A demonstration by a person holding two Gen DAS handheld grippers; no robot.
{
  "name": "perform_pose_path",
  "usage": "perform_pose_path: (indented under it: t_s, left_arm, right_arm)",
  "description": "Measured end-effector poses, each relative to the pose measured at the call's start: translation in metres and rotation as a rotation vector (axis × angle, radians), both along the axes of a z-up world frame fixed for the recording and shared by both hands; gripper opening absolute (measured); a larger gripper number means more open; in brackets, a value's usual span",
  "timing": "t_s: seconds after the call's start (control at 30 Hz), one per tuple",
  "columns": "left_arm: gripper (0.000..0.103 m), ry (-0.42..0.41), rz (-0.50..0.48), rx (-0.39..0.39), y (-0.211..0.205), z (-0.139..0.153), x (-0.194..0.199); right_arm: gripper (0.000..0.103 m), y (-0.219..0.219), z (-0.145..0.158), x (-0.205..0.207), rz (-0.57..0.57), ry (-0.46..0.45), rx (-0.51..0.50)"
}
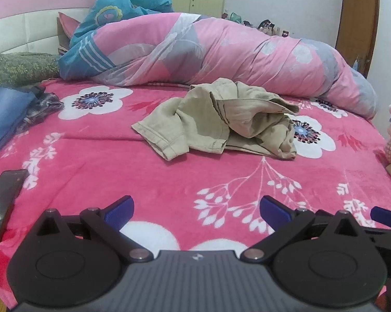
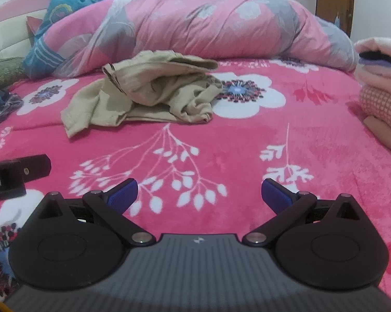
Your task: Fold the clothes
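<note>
While the left gripper (image 1: 196,208) tilts down over the pink floral blanket (image 1: 148,171), its blue pads (image 1: 120,209) stand spread wide, nothing between them. Khaki trousers (image 1: 218,119), crumpled, lie mid-bed well ahead, just before the rolled pink quilt (image 1: 221,52). Blue folded cloth (image 1: 5,117) at left edge.

Right wrist view: right gripper (image 2: 199,192), same downward tilt, jaws released and empty. Trousers (image 2: 153,91) ahead, left of centre; folded stack (image 2: 382,78) at right.
</note>
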State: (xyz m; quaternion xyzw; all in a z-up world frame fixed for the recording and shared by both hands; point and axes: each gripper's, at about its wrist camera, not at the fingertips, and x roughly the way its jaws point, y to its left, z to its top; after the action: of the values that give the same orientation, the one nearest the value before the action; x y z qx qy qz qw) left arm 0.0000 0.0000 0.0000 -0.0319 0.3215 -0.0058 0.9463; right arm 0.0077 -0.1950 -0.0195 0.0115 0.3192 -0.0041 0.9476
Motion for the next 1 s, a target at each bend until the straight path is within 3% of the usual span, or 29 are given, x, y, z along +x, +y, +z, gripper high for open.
perform_pose_path:
  t_s: [0.17,0.23,0.37,0.57,0.83,1.0]
  left_arm:
    - [0.103,0.021,0.006,-0.068,-0.004,0.002,-0.003]
    - [0.103,0.036,0.016,-0.085,0.002,0.001,-0.006]
    - [0.103,0.036,0.056,-0.060,0.005,0.010,-0.022]
    - [0.103,0.067,0.134,-0.030,0.011,0.016,-0.022]
    - [0.103,0.033,0.089,-0.070,0.018,0.019,-0.026]
    - [0.103,0.015,0.086,-0.023,0.013,0.021,-0.027]
  right_arm:
    - [0.102,0.002,-0.006,0.003,0.000,0.007,0.000]
    - [0.102,0.014,0.008,-0.003,0.001,-0.025,-0.018]
    - [0.102,0.005,0.026,-0.019,0.000,-0.057,0.033]
    - [0.102,0.009,0.028,-0.029,0.009,-0.093,0.051]
    - [0.102,0.013,0.038,-0.032,0.010,-0.087,0.055]
    - [0.102,0.019,0.038,-0.032,0.009,-0.077,0.024]
